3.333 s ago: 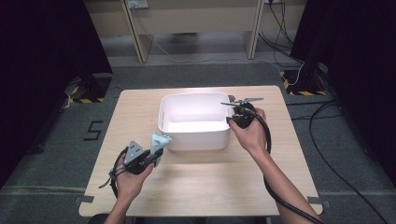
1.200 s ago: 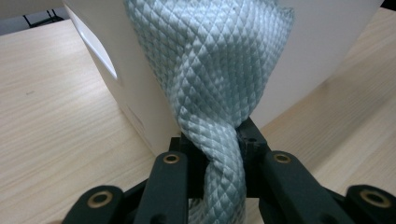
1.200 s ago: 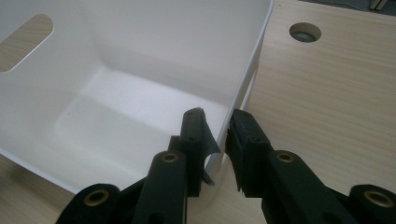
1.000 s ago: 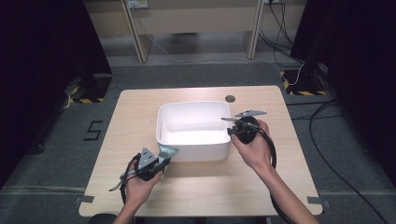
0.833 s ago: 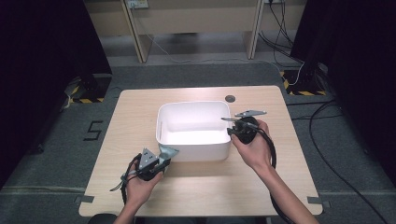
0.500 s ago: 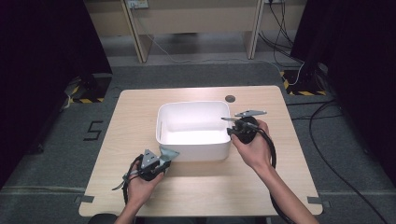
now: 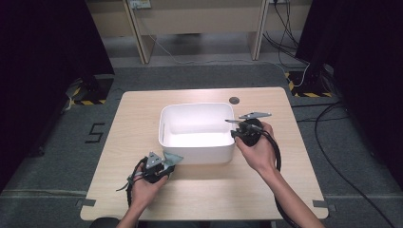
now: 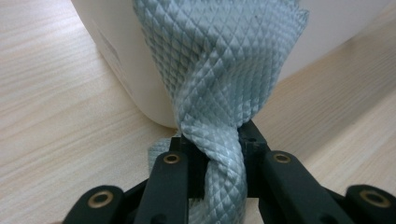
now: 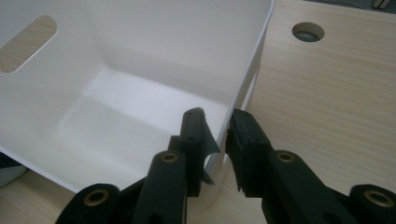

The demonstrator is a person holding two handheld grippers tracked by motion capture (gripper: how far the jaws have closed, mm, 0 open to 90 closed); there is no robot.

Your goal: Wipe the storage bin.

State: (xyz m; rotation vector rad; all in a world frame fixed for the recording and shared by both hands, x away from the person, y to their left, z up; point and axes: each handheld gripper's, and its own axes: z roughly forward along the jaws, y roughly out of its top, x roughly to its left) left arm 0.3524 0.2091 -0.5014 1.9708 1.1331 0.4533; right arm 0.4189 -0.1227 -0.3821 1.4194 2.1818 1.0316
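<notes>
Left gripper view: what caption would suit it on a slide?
Hand-held gripper clamping a twisted pale blue-grey cloth against the white tub's outer wall, on a wooden table.

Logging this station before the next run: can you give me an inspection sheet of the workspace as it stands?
Surface: light wooden table, round cable hole near the far edge.
Job's things: white bin, inside bare; grey-green cloth, bunched, by the bin's near wall.
Clutter: nothing seen.
Grippers: left tool shut on the cloth; right tool astride the bin's right wall, grip unclear.
Cables: black cable trails from the right tool.
Surroundings: grey floor, hazard-striped tape, dark curtains.
</notes>
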